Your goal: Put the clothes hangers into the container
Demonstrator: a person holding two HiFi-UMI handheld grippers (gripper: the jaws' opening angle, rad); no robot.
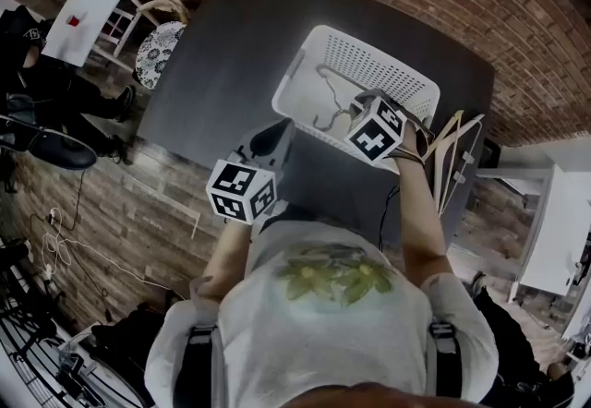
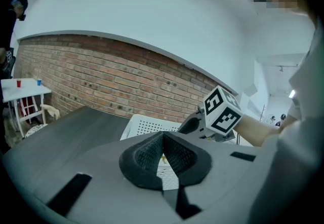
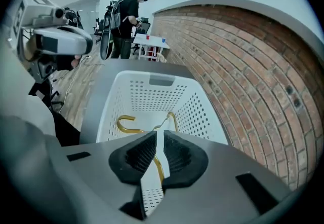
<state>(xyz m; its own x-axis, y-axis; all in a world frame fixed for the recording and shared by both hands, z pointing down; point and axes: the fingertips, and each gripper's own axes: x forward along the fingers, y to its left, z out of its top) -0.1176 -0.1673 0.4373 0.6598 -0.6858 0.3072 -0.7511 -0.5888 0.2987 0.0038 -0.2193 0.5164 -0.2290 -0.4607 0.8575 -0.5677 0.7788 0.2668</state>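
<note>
Right tongs [image 3: 158,139] narrow, empty, over basket [image 3: 152,94] holding one hanger [image 3: 125,116]; spare hangers [image 1: 459,152] just right of basket, nearer them; left tongs [image 2: 163,139] closed, empty.

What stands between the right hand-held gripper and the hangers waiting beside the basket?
Nothing visible. The right hand-held gripper is above the basket, and the hangers lie just outside its rim.
</note>
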